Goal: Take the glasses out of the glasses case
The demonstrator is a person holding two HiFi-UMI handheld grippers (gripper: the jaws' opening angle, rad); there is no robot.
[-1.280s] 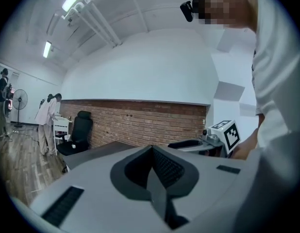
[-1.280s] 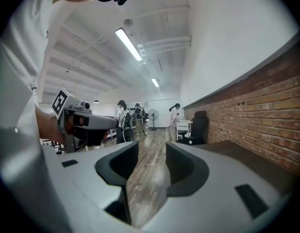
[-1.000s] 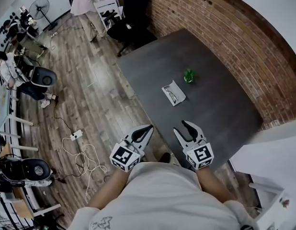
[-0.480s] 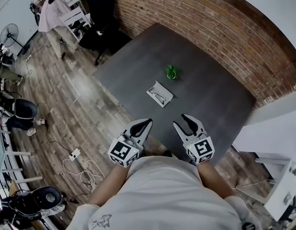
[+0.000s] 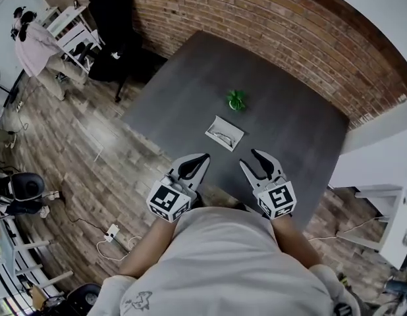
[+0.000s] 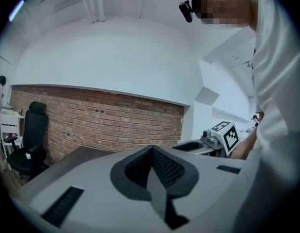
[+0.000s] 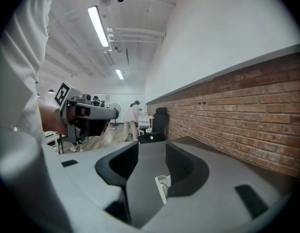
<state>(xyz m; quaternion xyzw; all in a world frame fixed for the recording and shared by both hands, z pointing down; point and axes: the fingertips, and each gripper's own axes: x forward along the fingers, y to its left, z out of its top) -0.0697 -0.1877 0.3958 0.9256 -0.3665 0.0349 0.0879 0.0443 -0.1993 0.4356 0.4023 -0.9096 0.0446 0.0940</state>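
Brick wall (image 5: 256,18) runs along the far side of a dark grey bench (image 5: 282,124), with wooden floor (image 5: 78,150) off to the left, where a black office chair (image 5: 114,12) stands and a person (image 5: 32,45) is in the far corner of the room. Near the middle of the bench lies the glasses case (image 5: 224,133), open, with the glasses (image 5: 222,135) lying inside it. A small green object (image 5: 236,99) stands just beyond the case, toward the brick-wall edge, apart from it. Both tools are held over the near edge of the bench, close to the person's body and well short of the case. The left hand-held gripper (image 5: 202,157) is clenched: in the left gripper view its tips (image 6: 151,149) meet with nothing between them. The right hand-held gripper (image 5: 256,160) is released, its jaws standing apart and empty. In the right gripper view (image 7: 151,144) the gap between the jaws shows bare bench top, and the case (image 7: 162,187) appears low in that gap, far ahead of the jaws and touching neither.
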